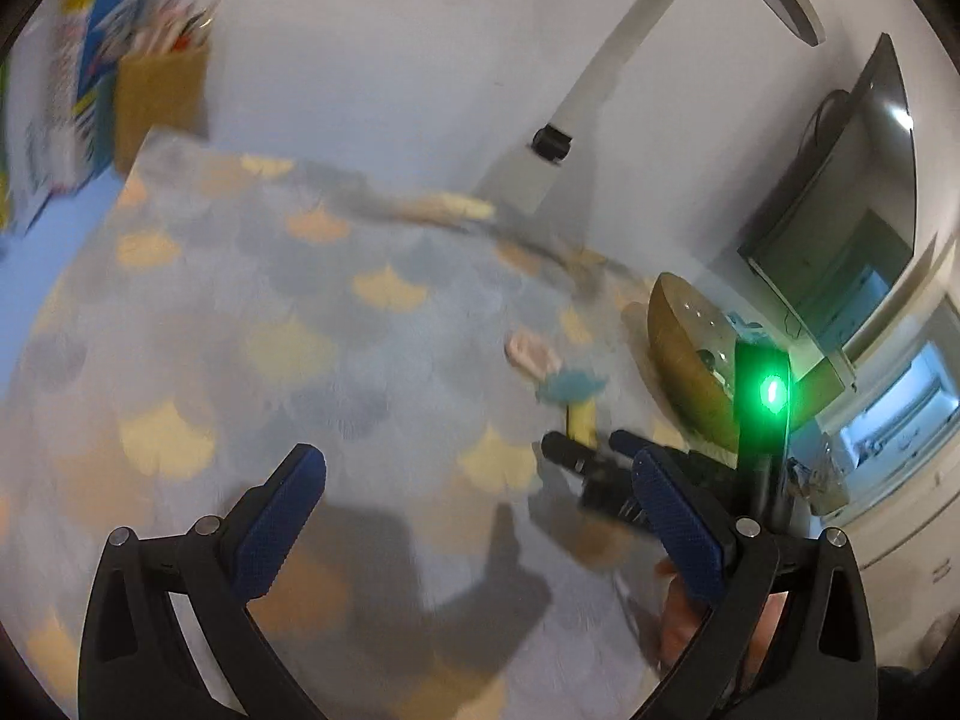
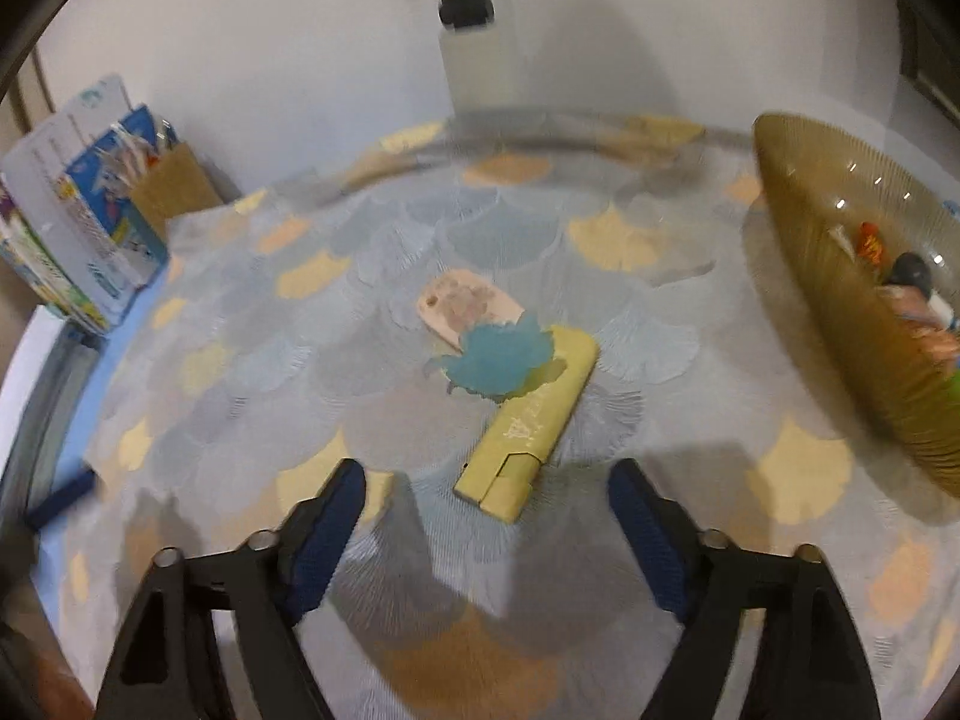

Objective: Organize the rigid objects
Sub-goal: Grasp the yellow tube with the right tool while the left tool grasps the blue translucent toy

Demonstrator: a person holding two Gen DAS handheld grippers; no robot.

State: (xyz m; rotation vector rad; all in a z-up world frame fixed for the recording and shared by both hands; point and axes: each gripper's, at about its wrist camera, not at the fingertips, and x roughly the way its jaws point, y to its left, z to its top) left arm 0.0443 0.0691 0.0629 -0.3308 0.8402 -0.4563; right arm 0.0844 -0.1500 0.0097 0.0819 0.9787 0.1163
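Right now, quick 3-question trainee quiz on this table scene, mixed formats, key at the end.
1. True or false: the yellow case is already inside the amber bowl.
2. What lies on top of the yellow case? A) a red lid B) a blue leaf-shaped piece C) a pencil
3. Fill in: the right tool has its jaws ____, with nothing pressed between them.

Key
1. False: it lies on the patterned cloth, apart from the bowl.
2. B; a pink tag sits just behind it.
3. Open; the case lies ahead of the fingertips, ungripped. The left tool is open and empty too.
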